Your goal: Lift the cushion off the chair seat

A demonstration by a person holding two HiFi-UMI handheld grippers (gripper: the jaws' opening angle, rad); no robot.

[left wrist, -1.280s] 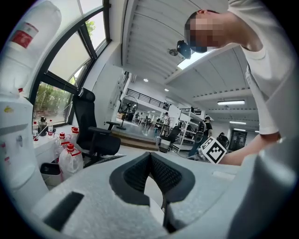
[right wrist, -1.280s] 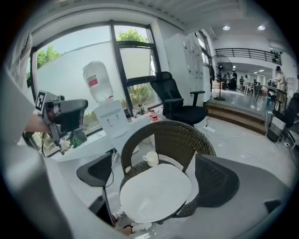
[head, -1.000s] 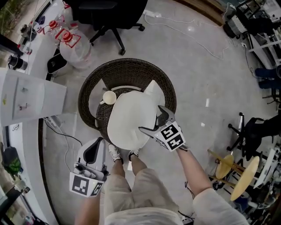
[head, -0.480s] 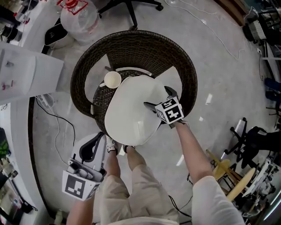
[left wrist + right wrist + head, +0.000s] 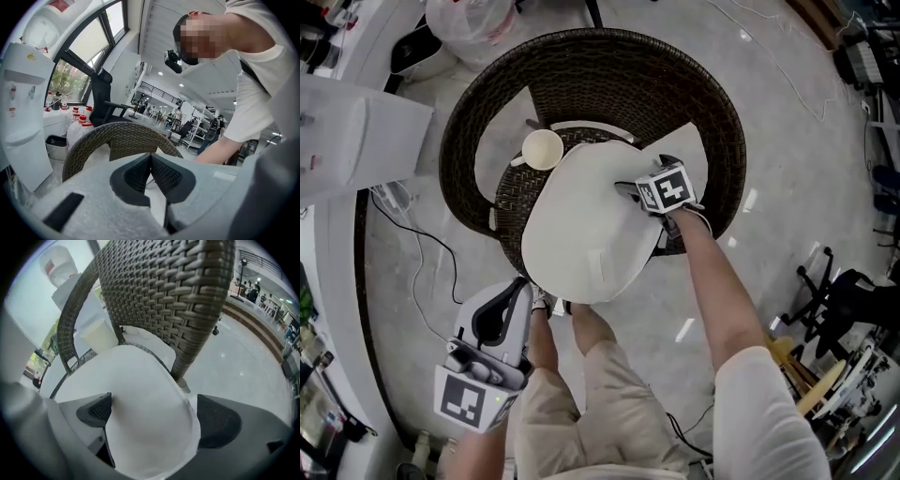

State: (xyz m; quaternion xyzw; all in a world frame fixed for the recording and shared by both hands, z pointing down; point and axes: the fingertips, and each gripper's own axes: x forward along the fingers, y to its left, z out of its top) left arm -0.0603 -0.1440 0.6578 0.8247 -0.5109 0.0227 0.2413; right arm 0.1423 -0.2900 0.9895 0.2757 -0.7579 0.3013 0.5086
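Observation:
The white cushion (image 5: 577, 230) lies over the seat of a round dark wicker chair (image 5: 609, 66) and overhangs its front edge. My right gripper (image 5: 630, 190) reaches in from the right, and its jaws hold the cushion's right edge. In the right gripper view the cushion (image 5: 145, 399) fills the gap between both pads of the right gripper (image 5: 153, 416). My left gripper (image 5: 511, 300) hangs low at the left, away from the chair, and holds nothing. The left gripper view shows the left gripper (image 5: 150, 164) with its pads pressed together.
A cream cup (image 5: 542, 148) stands on the seat just behind the cushion. The chair's high wicker back (image 5: 173, 291) curves round the far side. A white water dispenser (image 5: 356, 131) stands to the left, with a cable (image 5: 403, 244) on the floor. My legs (image 5: 581, 375) are in front.
My right gripper has moved from the cushion's front right edge further in over its right side. The left gripper has stayed low at the left.

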